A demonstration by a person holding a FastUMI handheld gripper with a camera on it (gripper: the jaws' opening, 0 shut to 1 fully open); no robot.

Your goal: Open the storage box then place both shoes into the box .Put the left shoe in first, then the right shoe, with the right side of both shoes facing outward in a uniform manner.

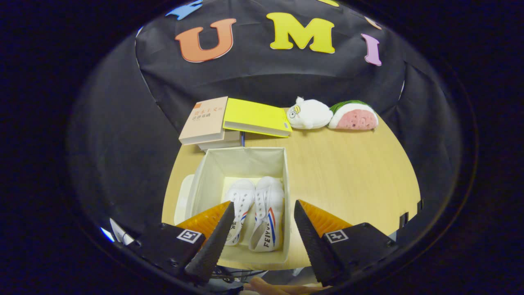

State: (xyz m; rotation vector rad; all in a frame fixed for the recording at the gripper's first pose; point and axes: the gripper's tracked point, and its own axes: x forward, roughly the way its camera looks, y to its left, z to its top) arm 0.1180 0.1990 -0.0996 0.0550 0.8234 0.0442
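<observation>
My gripper (264, 209) hung above the box with its two wedge-shaped, ridged fingers (217, 235) spread wide and holding nothing. Between and just beyond them sat the storage box (213, 164), a soft-walled, pale fabric rectangle, open at the top. Inside lay both canvas shoes side by side, toes pointing away from me: the left-hand shoe (239, 200) partly behind one finger, the right-hand shoe (268, 217) with red and blue stripes along its side. A pale flat lid (182, 198) lay against the box's outer side. Beyond, on the smooth wooden table (348, 172), rested stacked books (206, 121), a yellow book (256, 116), a white plush toy (309, 114) and a watermelon-slice plush (354, 116).
</observation>
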